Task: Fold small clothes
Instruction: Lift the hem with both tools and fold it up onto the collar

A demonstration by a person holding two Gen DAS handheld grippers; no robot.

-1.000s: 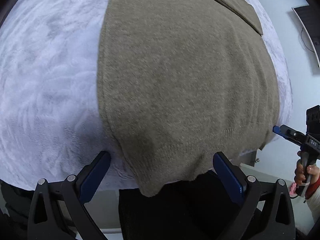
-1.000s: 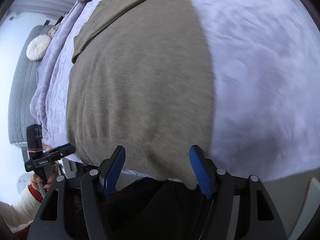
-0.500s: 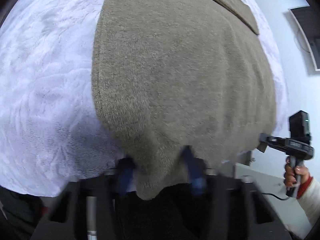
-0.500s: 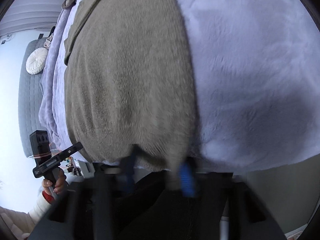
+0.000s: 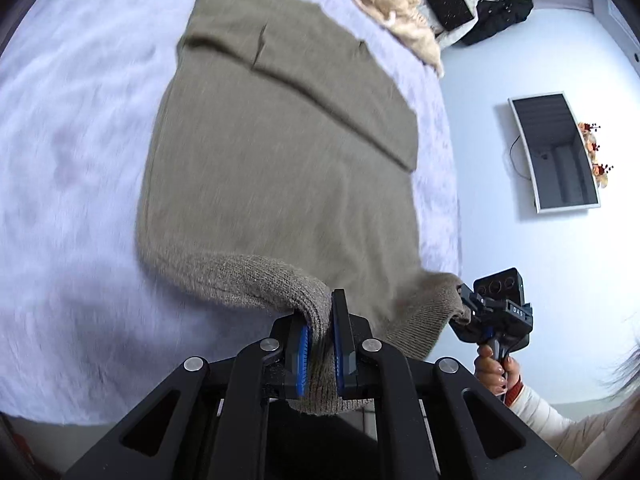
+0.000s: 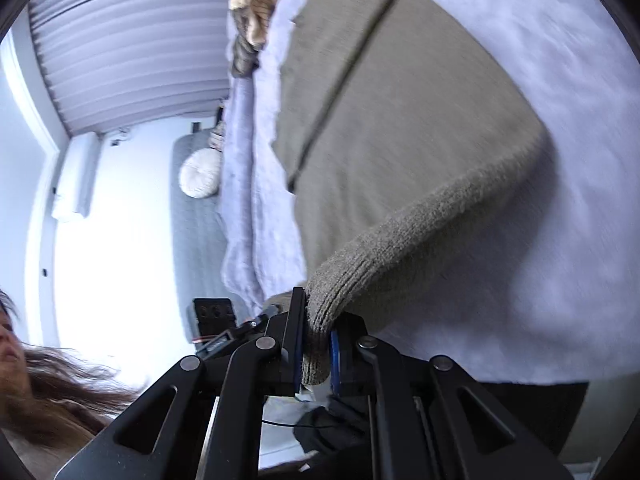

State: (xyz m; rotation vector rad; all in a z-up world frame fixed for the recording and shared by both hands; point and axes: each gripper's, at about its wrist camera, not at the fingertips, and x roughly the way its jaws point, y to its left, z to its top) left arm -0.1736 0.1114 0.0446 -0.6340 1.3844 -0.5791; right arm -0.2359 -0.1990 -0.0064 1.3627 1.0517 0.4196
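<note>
Two grippers, each clamped on the near hem of one olive-brown knit sweater (image 5: 280, 168) spread on a pale lilac fleece blanket (image 5: 68, 160). Left gripper (image 5: 320, 344): jaws have just been closing, blue pads now pinching the ribbed hem at its left corner, fabric lifted off the blanket. Right gripper (image 6: 316, 344): jaws have just been closing too, pinching the ribbed hem at the right corner, likewise raised. Rest of sweater lies flat, folded sleeve across upper part. Tan fluffy garment (image 5: 396, 12) beyond, at blanket's far edge.
</note>
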